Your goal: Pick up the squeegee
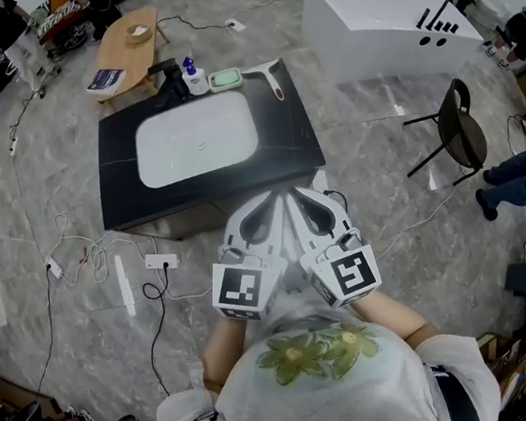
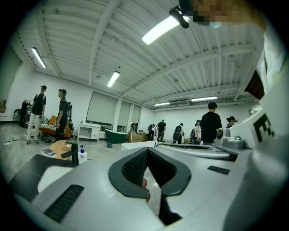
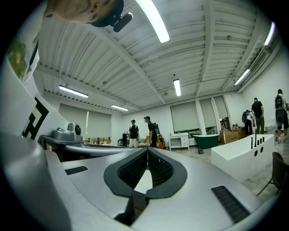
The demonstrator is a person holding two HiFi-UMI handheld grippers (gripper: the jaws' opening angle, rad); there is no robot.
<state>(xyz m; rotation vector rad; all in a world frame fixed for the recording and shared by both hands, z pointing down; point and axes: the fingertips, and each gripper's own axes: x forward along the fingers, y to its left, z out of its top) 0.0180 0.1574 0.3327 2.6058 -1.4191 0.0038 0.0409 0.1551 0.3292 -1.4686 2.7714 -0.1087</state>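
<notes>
step: approach, nothing grasped yet | squeegee (image 1: 269,74) lying at table (image 1: 122,200) far edge, near right corner, well apart from both claws | left claw (image 2: 147,150) clenched, empty | right claw (image 3: 147,150) clenched, empty | next: one claw to be carried past sink (image 1: 197,142), opened, closed on handle (image 1: 276,87)

— Where does the head view sit?
— Above the person, facing steeply down; the black vanity (image 1: 119,193) lies far ahead.
— And the gripper views?
— Close behind left gripper (image 1: 271,202) and right gripper (image 1: 297,197), facing level; both share the far green bathtub (image 2: 116,136).
</notes>
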